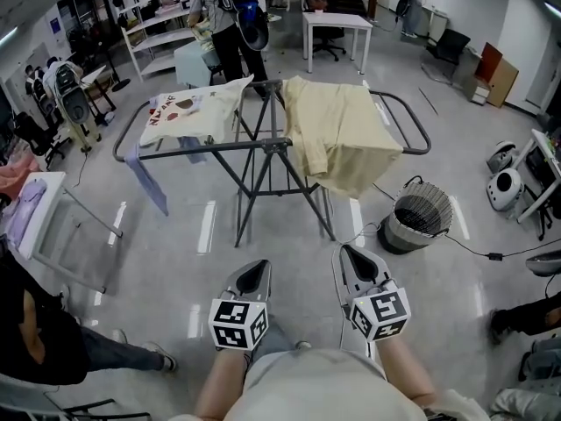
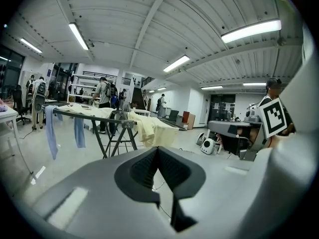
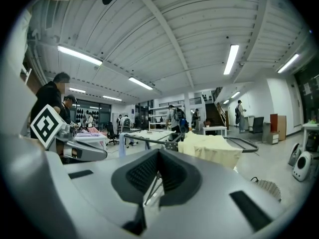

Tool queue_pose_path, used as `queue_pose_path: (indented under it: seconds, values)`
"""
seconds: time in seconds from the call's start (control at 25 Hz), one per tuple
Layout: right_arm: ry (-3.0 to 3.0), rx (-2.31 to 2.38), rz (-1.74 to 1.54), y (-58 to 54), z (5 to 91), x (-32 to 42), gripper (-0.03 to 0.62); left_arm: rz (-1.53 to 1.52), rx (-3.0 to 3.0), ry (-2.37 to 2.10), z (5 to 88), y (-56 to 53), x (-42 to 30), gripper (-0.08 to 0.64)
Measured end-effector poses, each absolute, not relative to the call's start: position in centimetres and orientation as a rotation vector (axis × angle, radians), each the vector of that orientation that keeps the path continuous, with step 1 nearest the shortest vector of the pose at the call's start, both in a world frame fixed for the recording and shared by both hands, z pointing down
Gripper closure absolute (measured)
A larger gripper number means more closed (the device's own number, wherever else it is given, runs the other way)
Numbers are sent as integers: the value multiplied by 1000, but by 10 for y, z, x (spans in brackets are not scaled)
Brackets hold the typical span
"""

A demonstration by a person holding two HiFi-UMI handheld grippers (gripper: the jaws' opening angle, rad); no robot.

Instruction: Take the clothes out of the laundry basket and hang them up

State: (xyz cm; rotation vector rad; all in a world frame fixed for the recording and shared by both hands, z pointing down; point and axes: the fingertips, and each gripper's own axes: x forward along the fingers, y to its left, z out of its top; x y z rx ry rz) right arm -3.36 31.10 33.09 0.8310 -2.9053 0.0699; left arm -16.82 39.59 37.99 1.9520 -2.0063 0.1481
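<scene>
Progress looks nearly complete: a white shirt left and a yellow shirt right drape the far drying rack, the laundry basket beside its right seems empty, and the left gripper and right gripper have jaws together, holding nothing.

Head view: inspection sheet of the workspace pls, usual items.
Surface: grey floor, glossy.
Job's things: drying rack open; white printed shirt on its left wing, yellow shirt draped over the right wing, blue cloth hanging at the left; laundry basket on the floor right of the rack, contents unclear.
Clutter: lilac garment on a stand at far left.
Grippers: left gripper and right gripper both shut, empty, short of the rack.
Cables: black cable on the floor, right of the basket.
Surroundings: person and white table behind the rack.
</scene>
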Motion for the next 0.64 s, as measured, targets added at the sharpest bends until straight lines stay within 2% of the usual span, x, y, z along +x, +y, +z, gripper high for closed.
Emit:
queue_pose_path:
  seconds: [0.64]
  values:
    - [-2923, 861, 166, 304, 333, -34, 592, 139, 1949, -1998, 380, 395, -168, 549]
